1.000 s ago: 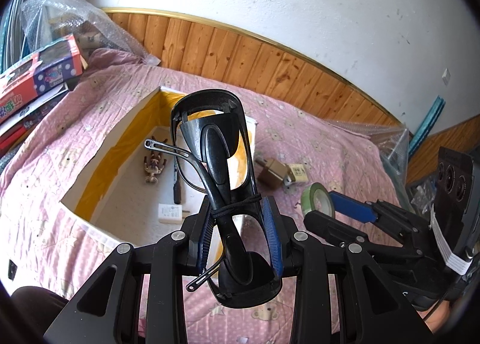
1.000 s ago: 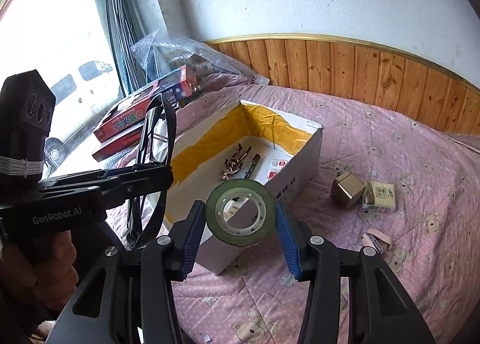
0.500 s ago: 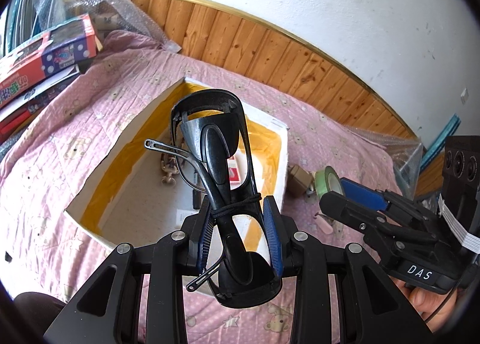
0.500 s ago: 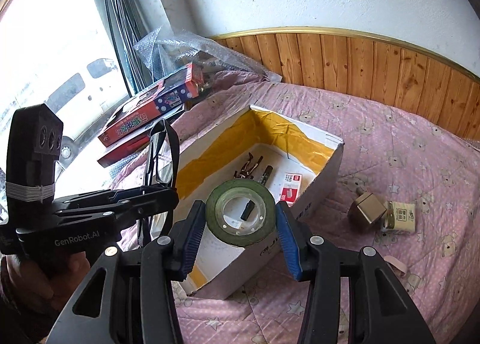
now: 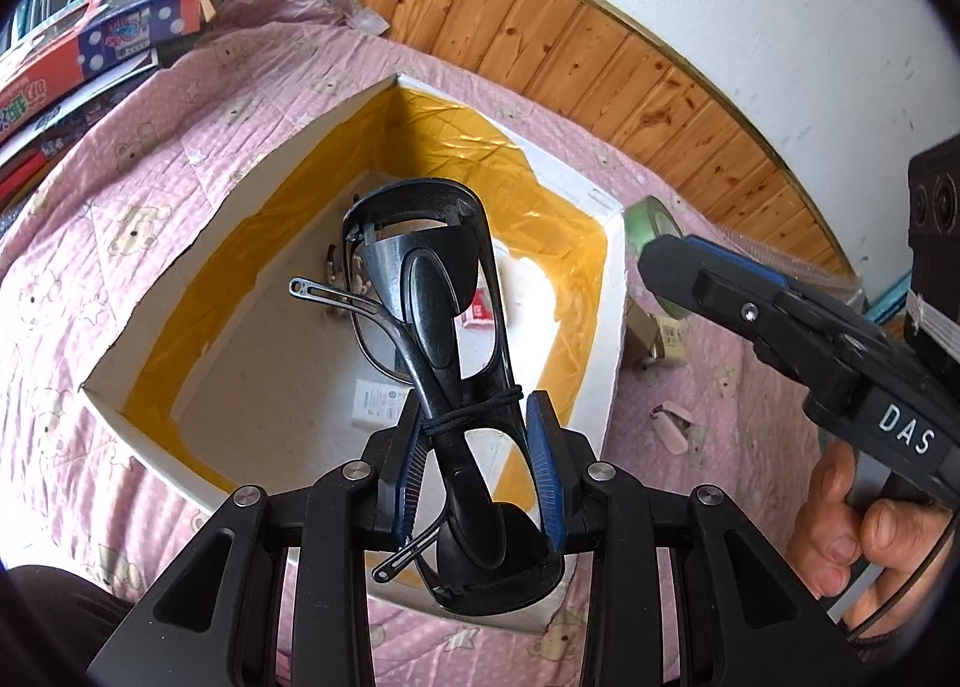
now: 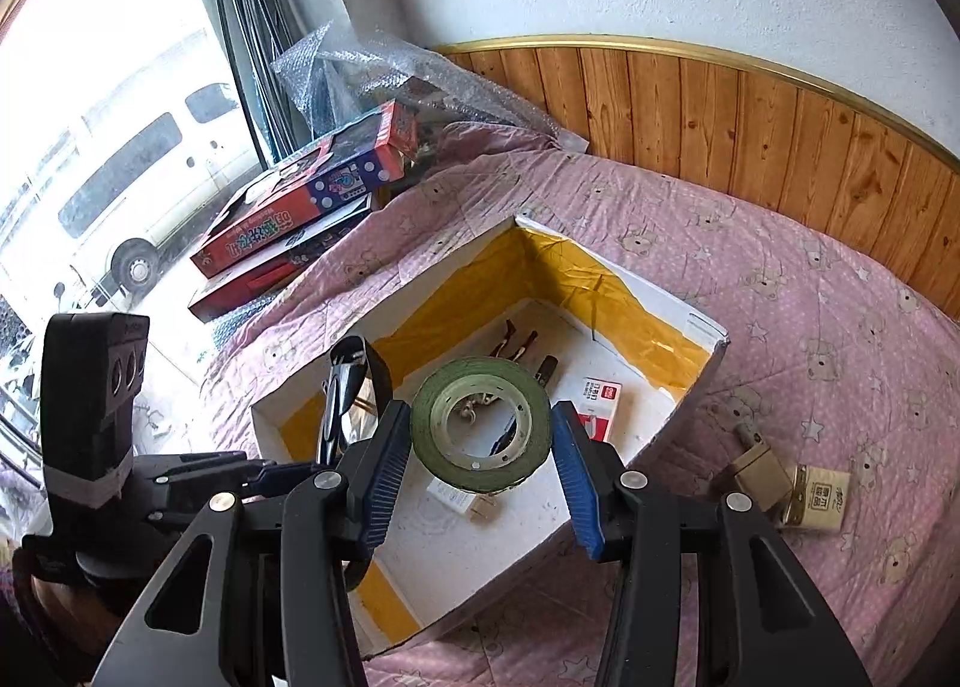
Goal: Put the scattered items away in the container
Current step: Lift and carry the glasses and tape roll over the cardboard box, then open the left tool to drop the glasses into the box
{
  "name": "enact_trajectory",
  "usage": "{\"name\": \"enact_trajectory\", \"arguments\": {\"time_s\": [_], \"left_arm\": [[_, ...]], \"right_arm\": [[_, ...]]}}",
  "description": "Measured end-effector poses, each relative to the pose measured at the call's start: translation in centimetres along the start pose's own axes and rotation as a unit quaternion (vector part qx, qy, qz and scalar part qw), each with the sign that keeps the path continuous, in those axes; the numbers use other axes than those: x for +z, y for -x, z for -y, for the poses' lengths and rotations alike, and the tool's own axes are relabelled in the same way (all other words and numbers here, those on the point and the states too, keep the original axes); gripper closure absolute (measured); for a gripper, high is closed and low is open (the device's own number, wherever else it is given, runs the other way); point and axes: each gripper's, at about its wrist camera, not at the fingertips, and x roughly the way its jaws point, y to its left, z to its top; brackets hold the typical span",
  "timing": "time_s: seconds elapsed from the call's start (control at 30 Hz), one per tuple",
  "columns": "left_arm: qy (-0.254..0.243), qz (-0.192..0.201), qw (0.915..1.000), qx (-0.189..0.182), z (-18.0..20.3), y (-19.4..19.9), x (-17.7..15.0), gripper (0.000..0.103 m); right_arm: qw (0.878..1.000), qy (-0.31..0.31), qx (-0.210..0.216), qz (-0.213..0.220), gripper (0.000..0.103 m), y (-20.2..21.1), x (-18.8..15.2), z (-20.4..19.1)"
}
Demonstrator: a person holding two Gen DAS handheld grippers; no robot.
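Note:
A white cardboard box (image 5: pixel 150 303) lined with yellow tape, also in the right wrist view (image 6: pixel 672 303), sits open on the pink bedspread. My left gripper (image 5: pixel 477 471) is shut on black folded glasses (image 5: pixel 444 321) and holds them above the box. My right gripper (image 6: pixel 480 477) is shut on a green tape roll (image 6: pixel 483 426), held over the box's near right part. Inside the box lie a red and white packet (image 6: pixel 600 396), a black pen (image 6: pixel 543 369), a small white card (image 5: pixel 375 402) and a metal clip.
A brass padlock (image 6: pixel 759 468) and a small tan packet (image 6: pixel 819 498) lie on the bedspread right of the box. A pink scrap (image 5: pixel 672 426) lies nearby. Red game boxes (image 6: pixel 312 195) and bubble wrap (image 6: pixel 384 69) are stacked at the far left by the window. Wood panelling backs the bed.
Both grippers have moved forward and over the box with their loads; the box now fills more of each view. Both stay shut.

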Motion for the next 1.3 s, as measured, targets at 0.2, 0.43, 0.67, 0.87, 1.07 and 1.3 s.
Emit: {"name": "enact_trajectory", "arguments": {"time_s": [0.2,0.43,0.67,0.87,1.07,1.3], "left_arm": [[-0.015,-0.016,0.9996,0.019,0.2,-1.4,-0.1,0.07],[-0.026,-0.038,0.9988,0.018,0.4,-3.1,-0.3,0.07],[-0.028,-0.055,0.998,0.013,0.7,-4.5,-0.6,0.07],[-0.011,-0.07,0.9975,0.007,0.3,-5.1,-0.6,0.07],[0.024,-0.089,0.9957,-0.005,-1.0,-5.6,-0.3,0.069],[0.035,-0.11,0.9934,-0.006,-1.3,-6.3,-0.1,0.069]], "right_arm": [[0.999,0.032,-0.029,-0.024,0.054,-2.8,0.9,0.2],[0.996,0.054,-0.047,-0.045,0.054,-5.1,1.8,0.4],[0.994,0.067,-0.059,-0.062,0.054,-7.1,2.4,0.5],[0.991,0.086,-0.063,-0.083,0.054,-9.0,3.0,0.1],[0.989,0.081,-0.056,-0.109,0.054,-11.1,3.7,0.4],[0.984,0.088,-0.058,-0.14,0.054,-13.2,4.2,0.0]]}}
